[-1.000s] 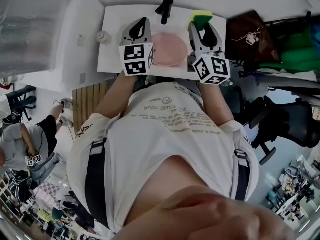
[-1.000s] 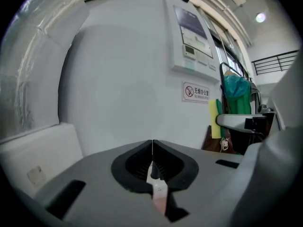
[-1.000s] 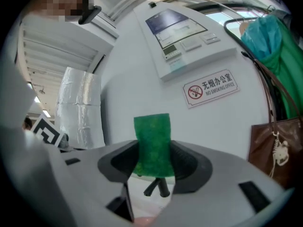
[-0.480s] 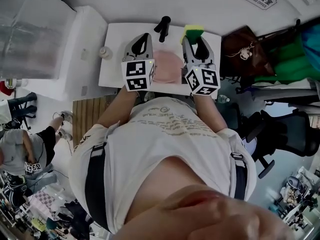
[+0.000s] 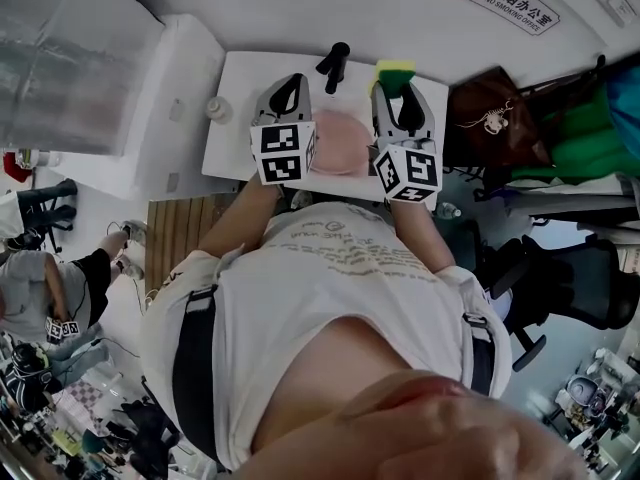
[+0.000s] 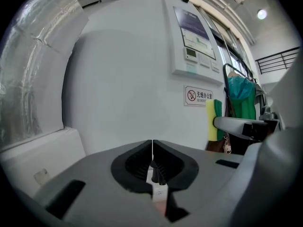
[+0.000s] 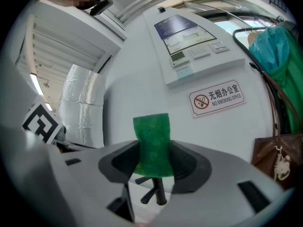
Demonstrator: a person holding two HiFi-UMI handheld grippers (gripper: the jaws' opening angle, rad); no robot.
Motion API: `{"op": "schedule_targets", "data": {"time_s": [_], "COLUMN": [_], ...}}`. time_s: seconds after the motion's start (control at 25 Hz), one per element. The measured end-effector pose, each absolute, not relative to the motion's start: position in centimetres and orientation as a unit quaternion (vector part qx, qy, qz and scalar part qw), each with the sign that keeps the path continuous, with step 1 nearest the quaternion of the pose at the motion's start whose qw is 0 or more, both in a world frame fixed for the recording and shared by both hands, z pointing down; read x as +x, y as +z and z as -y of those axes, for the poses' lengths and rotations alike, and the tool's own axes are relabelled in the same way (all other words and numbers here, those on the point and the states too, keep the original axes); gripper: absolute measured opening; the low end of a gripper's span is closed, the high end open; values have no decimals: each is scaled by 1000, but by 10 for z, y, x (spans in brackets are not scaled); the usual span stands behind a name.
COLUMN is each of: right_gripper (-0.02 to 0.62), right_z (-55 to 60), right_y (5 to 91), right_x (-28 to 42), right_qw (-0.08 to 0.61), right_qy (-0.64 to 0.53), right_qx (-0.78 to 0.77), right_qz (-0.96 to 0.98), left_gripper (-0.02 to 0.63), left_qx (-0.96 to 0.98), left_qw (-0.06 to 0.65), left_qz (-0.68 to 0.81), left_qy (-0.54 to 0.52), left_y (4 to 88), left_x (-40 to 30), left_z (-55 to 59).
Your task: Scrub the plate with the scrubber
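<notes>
Here, nearest the person, the left gripper (image 5: 293, 86) sits at the left rim of the pink plate (image 5: 340, 140). Its fingers (image 6: 142, 161) are clenched together with nothing seen between them. The right gripper (image 5: 398, 90) sits at the plate's right rim, its fingers (image 7: 189, 167) grasping the scrubber (image 7: 151, 136). The scrubber is a green pad on yellow sponge, standing upright in the grip. The plate lies flat on the white bench (image 5: 232, 148) between the two grippers. The scrubber is just beyond the plate's far right edge and apart from it, and the right gripper view looks at the wall rather than down at the plate. Beyond the plate stands a black fitting (image 5: 334, 65), and to the plate's far left a small bottle (image 5: 217, 108).

Judgement: scrubbing has not begun. The right gripper probably needs to tip down and draw back so the green face lies flat on the plate. Short strokes should keep it clear of the black fitting. The plate looks likely to slide on the smooth bench, so the shut left fingers could brace its left rim.
</notes>
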State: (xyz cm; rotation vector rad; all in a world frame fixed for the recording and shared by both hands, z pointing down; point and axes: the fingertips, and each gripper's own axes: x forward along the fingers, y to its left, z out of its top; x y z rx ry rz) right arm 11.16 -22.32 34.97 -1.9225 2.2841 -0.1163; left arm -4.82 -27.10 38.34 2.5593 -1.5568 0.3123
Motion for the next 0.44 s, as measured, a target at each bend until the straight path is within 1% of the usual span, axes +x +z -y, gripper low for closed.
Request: {"op": "schedule_targets", "data": {"time_s": [0.44], "right_gripper": [199], "right_z": [219], "right_y": [355], "right_x": [121], "right_qw": [88], "right_qy": [-57], "right_qx": [-634], "right_qz": [-766], "left_gripper": [23], "left_qx": [843], "left_qw": [46], "left_qz": [527], "left_qy": [100], "left_y": [373], "left_x": [-43], "left_z": [262]}}
